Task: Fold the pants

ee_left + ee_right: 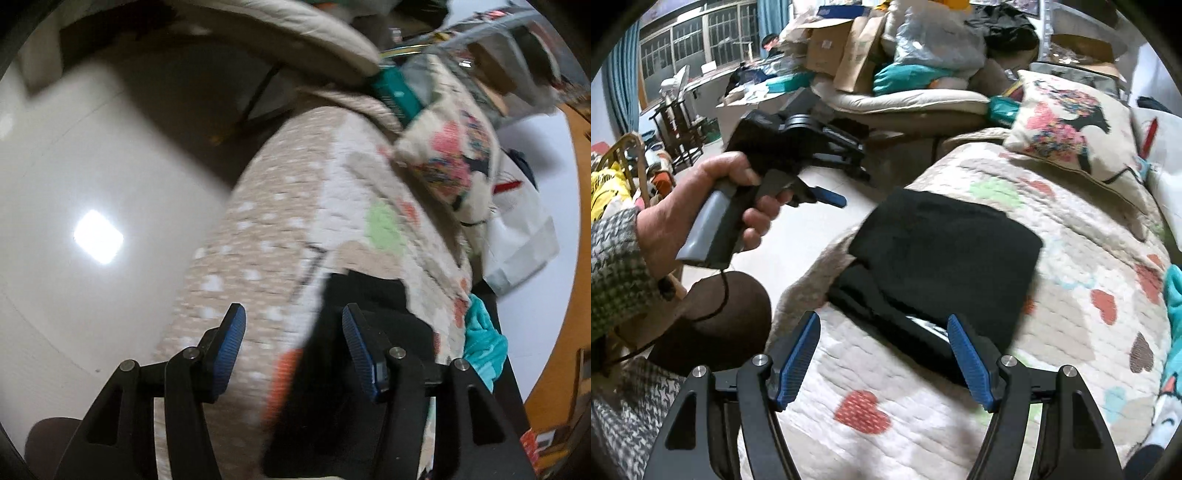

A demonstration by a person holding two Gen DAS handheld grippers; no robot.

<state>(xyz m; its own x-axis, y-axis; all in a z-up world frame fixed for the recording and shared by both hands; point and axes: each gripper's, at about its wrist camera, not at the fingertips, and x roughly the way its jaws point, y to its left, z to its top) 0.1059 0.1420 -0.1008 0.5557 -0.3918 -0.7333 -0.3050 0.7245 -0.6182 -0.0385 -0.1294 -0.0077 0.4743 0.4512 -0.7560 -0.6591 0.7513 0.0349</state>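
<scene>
Black pants (942, 251) lie folded into a flat block on the heart-print quilt (1071, 295), below the floral cushion (1067, 125). Right gripper (884, 358) near the pants' lower edge, jaws spread wide, nothing between the pads. Left gripper (291, 347) at the pants' left, jaws parted, empty; left hand (701, 206) grips its handle. Pale mark on the pants' lower fold unreadable; carton (827, 44) labels blurred.

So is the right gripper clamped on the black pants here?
No: the right gripper stands open above the quilt, and the folded black pants lie free of its pads.
</scene>
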